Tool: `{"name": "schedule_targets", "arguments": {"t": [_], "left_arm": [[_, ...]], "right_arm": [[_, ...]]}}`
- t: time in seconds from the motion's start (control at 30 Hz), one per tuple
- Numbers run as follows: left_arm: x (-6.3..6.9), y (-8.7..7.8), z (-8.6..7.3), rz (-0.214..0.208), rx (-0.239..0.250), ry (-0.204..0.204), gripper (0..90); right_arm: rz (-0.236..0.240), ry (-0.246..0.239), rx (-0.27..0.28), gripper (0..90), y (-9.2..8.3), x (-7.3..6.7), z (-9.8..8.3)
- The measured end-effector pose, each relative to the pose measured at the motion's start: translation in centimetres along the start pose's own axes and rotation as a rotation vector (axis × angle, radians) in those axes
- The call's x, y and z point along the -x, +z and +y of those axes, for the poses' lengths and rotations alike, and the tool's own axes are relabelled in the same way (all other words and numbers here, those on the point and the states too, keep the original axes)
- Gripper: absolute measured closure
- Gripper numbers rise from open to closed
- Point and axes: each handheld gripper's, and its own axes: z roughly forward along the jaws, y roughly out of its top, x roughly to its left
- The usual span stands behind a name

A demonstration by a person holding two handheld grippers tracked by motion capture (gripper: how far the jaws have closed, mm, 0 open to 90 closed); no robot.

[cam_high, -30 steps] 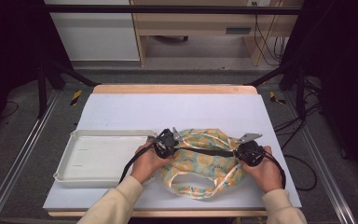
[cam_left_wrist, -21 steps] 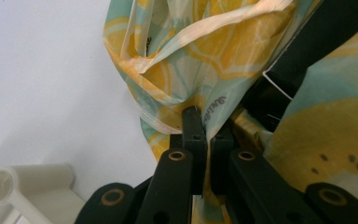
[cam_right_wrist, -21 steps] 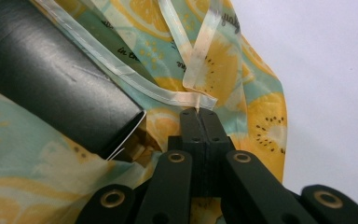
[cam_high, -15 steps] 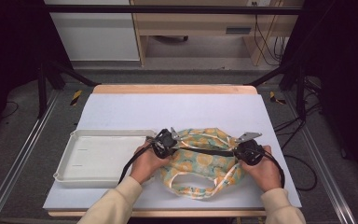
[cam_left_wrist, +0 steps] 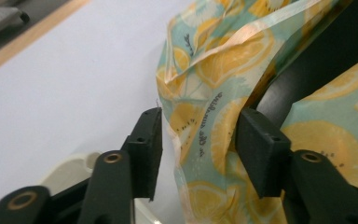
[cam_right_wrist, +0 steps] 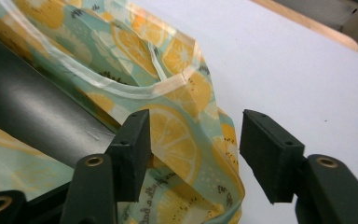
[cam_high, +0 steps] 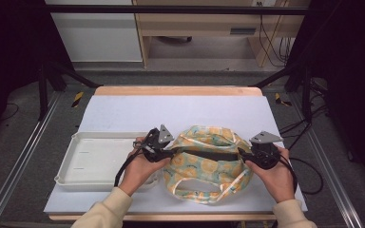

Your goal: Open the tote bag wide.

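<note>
Both hand-held grippers, left (cam_high: 158,148) and right (cam_high: 260,153), have just been opening, jaws apart with bag (cam_high: 208,164) fabric loose between them; the bag lies on the surface (cam_high: 180,111) beside the tray (cam_high: 90,159), and a withdrawing pad may snag and drag its hem

White table top (cam_high: 171,111) with wooden far edge, on grey floor (cam_high: 19,142). Beyond: white cabinet (cam_high: 95,35), wooden desk (cam_high: 209,23), trailing cables (cam_high: 271,42). Dark surroundings either side.

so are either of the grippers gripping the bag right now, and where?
Neither. Left gripper and right gripper have just opened; the fruit-print bag edge hangs loose between each.
</note>
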Motion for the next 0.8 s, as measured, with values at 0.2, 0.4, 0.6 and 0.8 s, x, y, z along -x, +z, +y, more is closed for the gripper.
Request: {"name": "schedule_targets", "arguments": {"t": [0.2,0.4,0.6,0.8], "left_arm": [[0.3,-2.6,0.6,-0.008,0.096,0.0,51.4],[1.8,-3.6,1.5,-0.088,0.148,0.001,64.3],[3.3,-2.2,2.2,-0.138,0.121,0.033,76.2],[3.0,-0.5,2.3,-0.137,0.098,0.005,78.8]], "right_arm": [[0.008,0.004,0.057,46.6,-1.8,-0.4,0.8],[0.076,-0.035,0.112,62.5,-3.3,-2.2,1.4],[0.125,-0.069,0.121,76.2,-3.2,-4.4,1.7],[0.152,-0.076,0.099,81.6,-1.8,-5.6,1.4]]}}
